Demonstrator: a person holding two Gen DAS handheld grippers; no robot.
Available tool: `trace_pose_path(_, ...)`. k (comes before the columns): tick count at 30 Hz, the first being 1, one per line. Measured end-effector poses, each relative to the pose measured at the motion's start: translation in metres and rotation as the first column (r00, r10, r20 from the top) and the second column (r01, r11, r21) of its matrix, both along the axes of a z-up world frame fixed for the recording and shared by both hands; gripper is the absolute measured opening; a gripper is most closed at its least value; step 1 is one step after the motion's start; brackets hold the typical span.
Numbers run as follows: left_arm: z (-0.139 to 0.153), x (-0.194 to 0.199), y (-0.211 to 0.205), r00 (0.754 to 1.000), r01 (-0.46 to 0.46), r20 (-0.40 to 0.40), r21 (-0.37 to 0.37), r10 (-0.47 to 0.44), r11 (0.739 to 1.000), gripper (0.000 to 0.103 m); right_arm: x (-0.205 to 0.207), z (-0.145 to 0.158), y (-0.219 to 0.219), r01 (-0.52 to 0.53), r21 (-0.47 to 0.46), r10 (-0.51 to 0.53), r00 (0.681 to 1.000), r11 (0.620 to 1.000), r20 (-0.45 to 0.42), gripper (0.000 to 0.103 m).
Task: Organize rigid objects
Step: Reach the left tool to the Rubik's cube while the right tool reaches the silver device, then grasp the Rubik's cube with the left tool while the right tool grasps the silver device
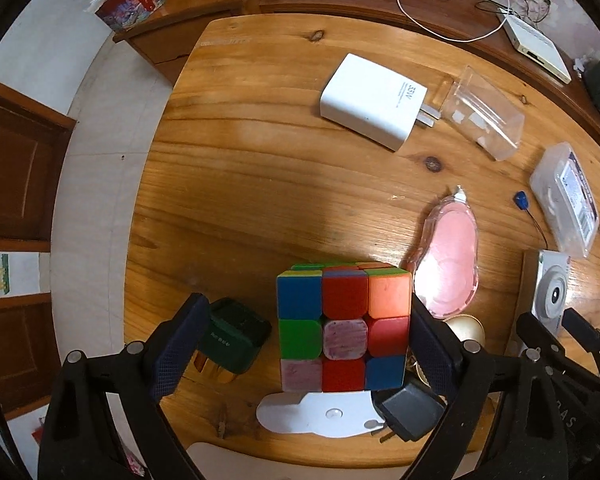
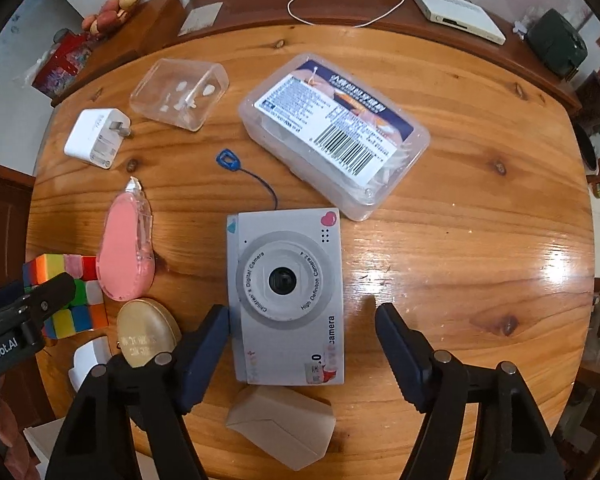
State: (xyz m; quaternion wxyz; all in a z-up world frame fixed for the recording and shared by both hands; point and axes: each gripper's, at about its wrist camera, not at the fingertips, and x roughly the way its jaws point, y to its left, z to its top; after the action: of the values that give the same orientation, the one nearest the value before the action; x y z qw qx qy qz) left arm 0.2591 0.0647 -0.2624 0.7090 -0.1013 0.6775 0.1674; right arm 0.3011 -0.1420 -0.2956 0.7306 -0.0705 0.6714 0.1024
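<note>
Two tongs [image 1: 304, 340] [image 2: 300, 344] point straight down — left straddling cube [image 1: 342, 326], right straddling camera [image 2: 286, 292], both ungripped.

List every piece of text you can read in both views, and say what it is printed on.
"33W": white charger.
"Children's Digital Camera", "High Definition Camera" and "camera": toy camera.
"enRobot.AI", cut off at the frame edge: left gripper.
Box label: barcode and dense print, too small to read.
Gold oval case: embossed characters, too blurred to read.
Green adapter: faint marking, unreadable.
</note>
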Motion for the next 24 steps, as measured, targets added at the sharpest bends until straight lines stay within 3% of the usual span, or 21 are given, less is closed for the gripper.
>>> trace_pose_path(3, -0.001, 0.002, -0.002, 1.0, 0.004, 0.004, 0.019, -0.004, 1.0, 0.091, 0.002, -0.003, 0.001, -0.005, 0.002, 0.005, 1.0, 1.0, -0.013, 0.068)
trace_pose_path(9, -0.014, 0.001, -0.004, 0.999, -0.018, -0.037, -0.071, 0.015, 0.997, 0.061, 0.001, -0.005, 0.011, -0.02, -0.02, 0.02, 1.0, 1.0, 0.001, 0.065)
trace_pose_path(13, -0.012, -0.004, -0.003, 1.0, -0.023, -0.013, -0.052, 0.023, 0.998, 0.06, -0.012, -0.01, 0.02, -0.042, -0.022, 0.042, 0.999, 0.999, 0.022, 0.057)
trace_pose_path(19, -0.006, -0.015, -0.002, 1.0, 0.007, 0.017, 0.003, -0.007, 1.0, 0.059, -0.023, -0.011, 0.018, -0.042, -0.001, 0.042, 0.998, 0.999, 0.04, 0.057)
trace_pose_path(24, 0.022, -0.029, -0.007, 0.997, 0.031, 0.065, 0.012, -0.031, 0.999, 0.059, -0.031, -0.001, 0.01, -0.015, 0.06, 0.013, 0.999, 0.998, 0.039, 0.057)
